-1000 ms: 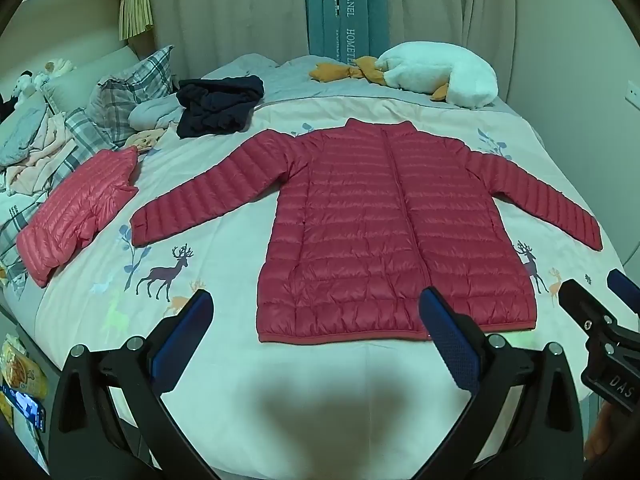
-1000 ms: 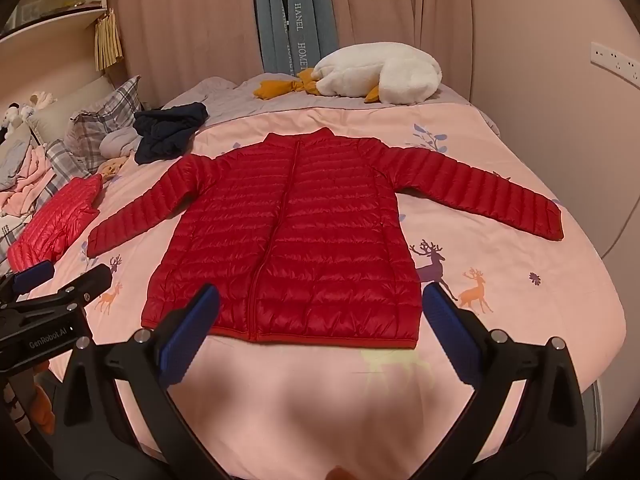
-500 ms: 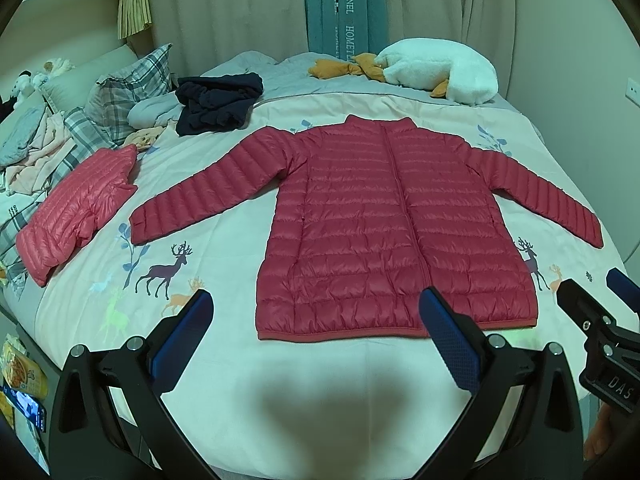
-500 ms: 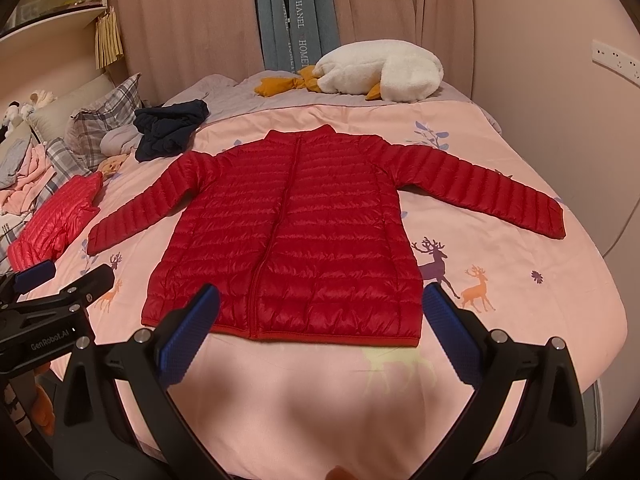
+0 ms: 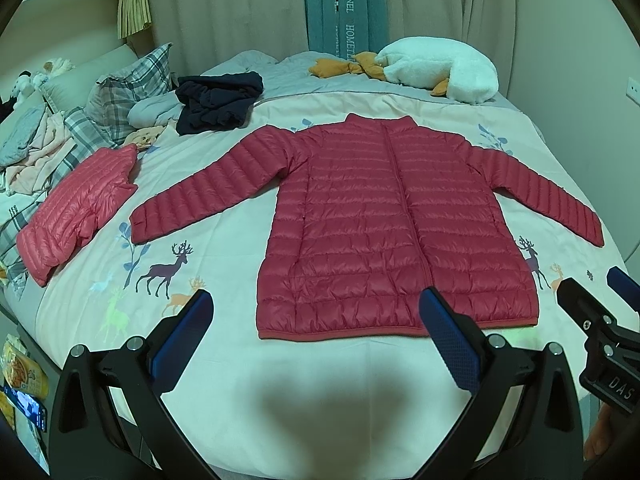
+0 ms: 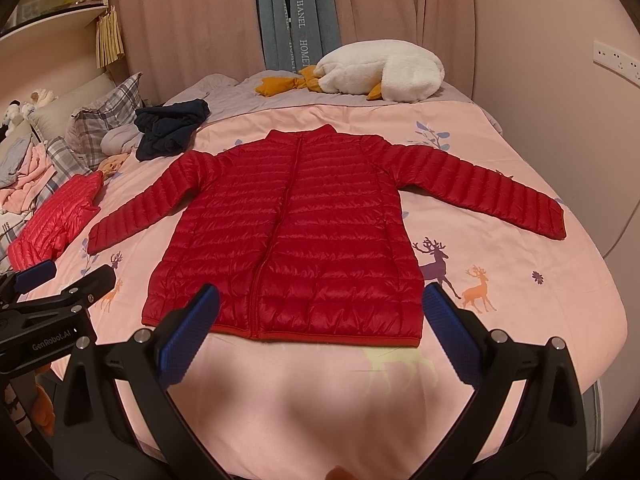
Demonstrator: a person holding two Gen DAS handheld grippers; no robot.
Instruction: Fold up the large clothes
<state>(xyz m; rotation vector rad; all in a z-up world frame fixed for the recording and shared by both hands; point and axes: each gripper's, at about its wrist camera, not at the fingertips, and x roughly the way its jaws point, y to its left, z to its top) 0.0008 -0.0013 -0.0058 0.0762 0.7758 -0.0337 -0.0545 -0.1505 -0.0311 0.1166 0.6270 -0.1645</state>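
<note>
Red jacket point(image 5: 394, 232) point(image 6: 288, 240) spread flat on the bed point(image 5: 320, 392) point(image 6: 540, 320), zipped, both sleeves out to the sides, hem nearest to the tongs. Left tongs point(image 5: 316, 320) wide apart, holding nothing, above the bare sheet just before the hem. Right tongs point(image 6: 320, 316) also wide apart and empty, close over the hem. Pink jacket point(image 5: 76, 208) folded far left of both. Dark garment point(image 5: 218, 100) and white plush point(image 5: 436, 68) well beyond the collar.
</note>
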